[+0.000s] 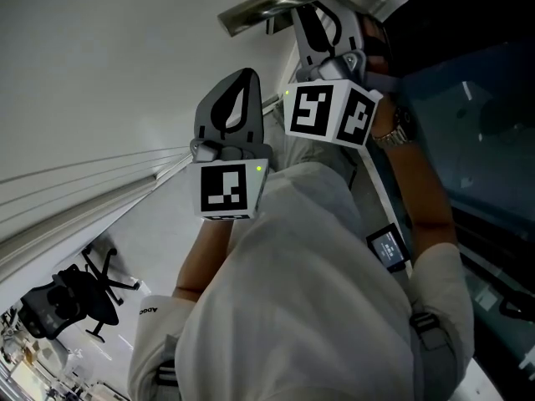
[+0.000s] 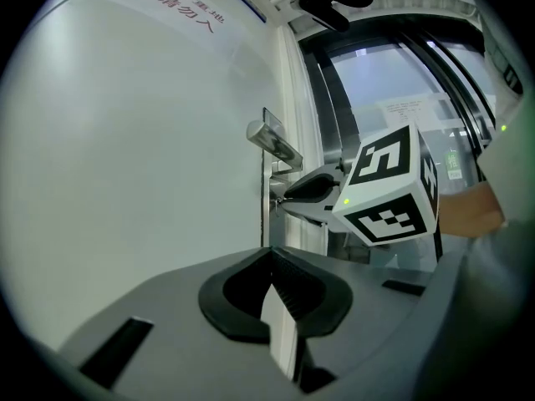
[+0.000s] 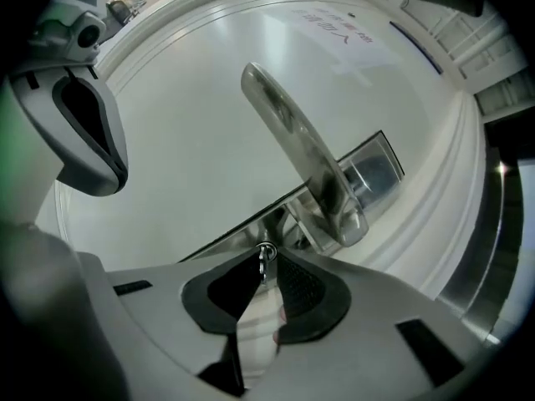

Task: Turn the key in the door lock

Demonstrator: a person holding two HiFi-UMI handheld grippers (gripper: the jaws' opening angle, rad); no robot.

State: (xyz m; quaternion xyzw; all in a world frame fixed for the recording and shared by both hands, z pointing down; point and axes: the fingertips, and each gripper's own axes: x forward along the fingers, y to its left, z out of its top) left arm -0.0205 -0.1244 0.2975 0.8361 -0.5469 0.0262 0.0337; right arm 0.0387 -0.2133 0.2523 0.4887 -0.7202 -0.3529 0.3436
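Note:
A small metal key (image 3: 265, 256) sticks out of the lock just under the steel door handle (image 3: 309, 157) on the white door (image 1: 100, 73). My right gripper (image 3: 266, 266) has its jaw tips closed on the key's head. In the head view it reaches up to the handle (image 1: 276, 2), its marker cube (image 1: 330, 111) behind it. My left gripper (image 2: 269, 257) hangs level, a little back from the door and below the right one, its jaws together with nothing between them. From there the right gripper (image 2: 303, 190) shows at the lock plate.
A metal door frame and dark glass panels (image 2: 393, 98) stand to the right of the door. Red lettering (image 2: 175, 7) is printed high on the door. An office chair (image 1: 75, 303) stands far off on the floor. The person's watch (image 1: 393, 134) is on the right wrist.

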